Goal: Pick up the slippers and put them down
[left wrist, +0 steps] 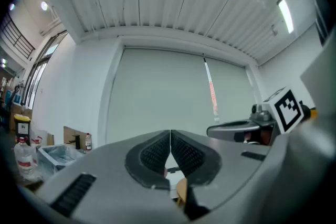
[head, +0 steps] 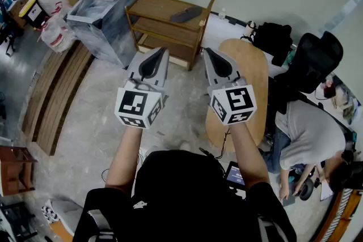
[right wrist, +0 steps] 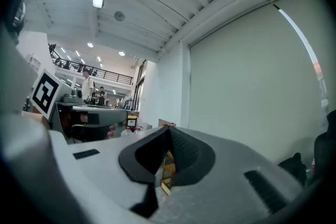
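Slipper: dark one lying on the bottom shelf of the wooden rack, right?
No. The slipper lies on the top shelf of the wooden rack, not the bottom one, as the head view shows.

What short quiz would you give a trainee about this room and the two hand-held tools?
1. True or false: the dark grey slipper lies on top of the low wooden shelf rack.
2. The jaws of the left gripper are: A) wide apart; B) together, holding nothing; C) clamped on a shoe.
3. In the head view, which piece of furniture lies below the right gripper?

Key: 1 true. 2 B. 3 the light oval wooden table.
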A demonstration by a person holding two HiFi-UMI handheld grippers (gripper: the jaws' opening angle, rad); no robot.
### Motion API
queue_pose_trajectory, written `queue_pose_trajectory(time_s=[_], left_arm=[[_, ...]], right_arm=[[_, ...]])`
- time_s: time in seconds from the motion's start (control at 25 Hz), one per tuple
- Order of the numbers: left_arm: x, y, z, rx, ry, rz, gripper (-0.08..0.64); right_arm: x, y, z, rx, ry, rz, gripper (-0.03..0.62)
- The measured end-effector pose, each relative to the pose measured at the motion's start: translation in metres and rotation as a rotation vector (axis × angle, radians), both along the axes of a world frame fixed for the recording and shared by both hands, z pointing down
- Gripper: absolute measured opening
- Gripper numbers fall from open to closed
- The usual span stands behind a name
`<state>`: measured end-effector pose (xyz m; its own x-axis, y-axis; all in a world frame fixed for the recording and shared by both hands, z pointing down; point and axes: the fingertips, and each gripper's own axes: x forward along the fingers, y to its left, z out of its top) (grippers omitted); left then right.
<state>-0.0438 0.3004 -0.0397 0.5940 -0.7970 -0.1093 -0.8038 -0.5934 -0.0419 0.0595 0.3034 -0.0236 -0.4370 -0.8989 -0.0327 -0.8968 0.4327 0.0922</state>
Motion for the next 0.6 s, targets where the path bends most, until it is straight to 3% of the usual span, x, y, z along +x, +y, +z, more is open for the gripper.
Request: queue_pose_trajectory(time_s=[0.6], left_arm=[[0.018,-0.001,0.014,-0.027,-0.012,-0.029,0.006]], right_arm=[[0.024,-0.007,0.013,-0.028,-0.047,-0.027,-0.011]])
